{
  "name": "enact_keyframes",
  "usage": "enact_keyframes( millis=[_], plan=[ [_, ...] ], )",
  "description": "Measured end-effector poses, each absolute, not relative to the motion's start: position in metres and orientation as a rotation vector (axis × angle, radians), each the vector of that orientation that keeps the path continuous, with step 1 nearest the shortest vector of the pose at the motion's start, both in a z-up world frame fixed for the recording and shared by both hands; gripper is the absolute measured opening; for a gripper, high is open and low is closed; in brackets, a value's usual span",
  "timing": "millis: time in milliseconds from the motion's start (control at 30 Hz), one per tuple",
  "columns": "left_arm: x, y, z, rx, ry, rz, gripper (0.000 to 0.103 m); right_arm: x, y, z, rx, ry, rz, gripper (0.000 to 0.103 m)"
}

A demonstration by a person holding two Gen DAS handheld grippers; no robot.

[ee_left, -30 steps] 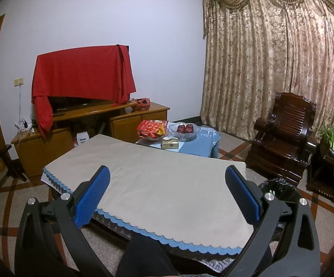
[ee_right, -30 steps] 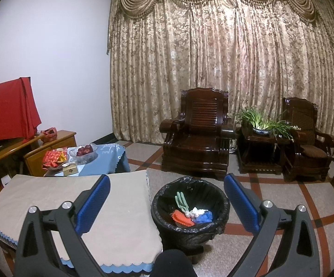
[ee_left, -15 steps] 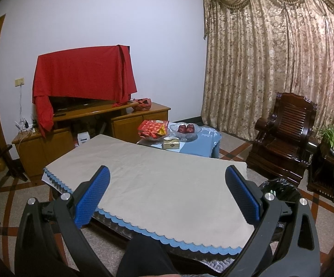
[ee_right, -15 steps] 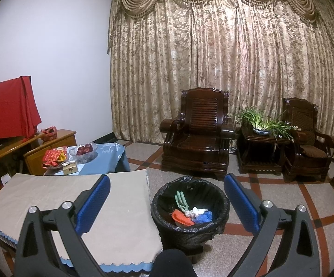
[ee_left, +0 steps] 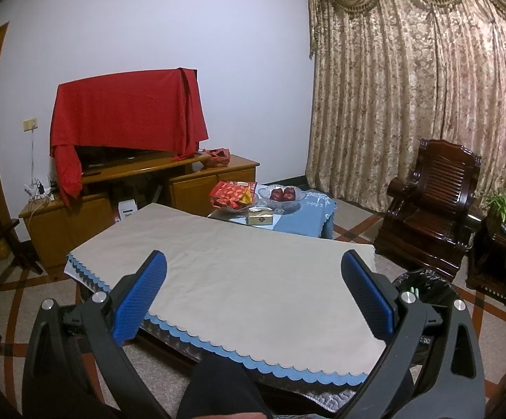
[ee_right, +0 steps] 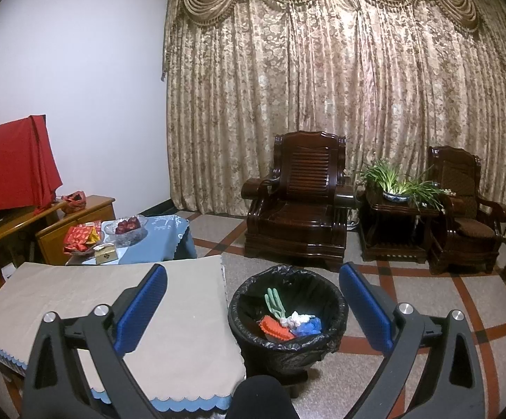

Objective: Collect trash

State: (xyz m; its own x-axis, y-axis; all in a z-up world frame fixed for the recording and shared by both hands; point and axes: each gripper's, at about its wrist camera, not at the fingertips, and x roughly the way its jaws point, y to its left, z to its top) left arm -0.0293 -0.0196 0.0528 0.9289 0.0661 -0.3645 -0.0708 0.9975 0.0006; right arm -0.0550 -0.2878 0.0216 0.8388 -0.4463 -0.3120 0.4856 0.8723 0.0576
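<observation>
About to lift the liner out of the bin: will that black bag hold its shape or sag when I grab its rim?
The black bag looks like thin, crinkled film, so it will probably sag and bunch. Its contents seem few and soft, so it is likely light. The folded-over rim may slip off the bin easily.

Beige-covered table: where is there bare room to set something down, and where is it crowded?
The beige-covered table shows bare from its scalloped near edge to the far edge. Crowded: the blue-clothed side table behind it, holding red snack packets, a fruit bowl and a small box.
</observation>
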Motion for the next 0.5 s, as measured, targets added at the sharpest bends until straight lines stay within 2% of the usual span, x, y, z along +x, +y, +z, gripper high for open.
enact_keyframes(
  millis=[500],
  plan=[
    [-0.0282, -0.0222, 0.0487, -0.007, 0.376, 0.052, 0.097, -0.0572, -0.2869, 0.0127, 0.134, 0.295, -0.499, 0.097]
  ],
)
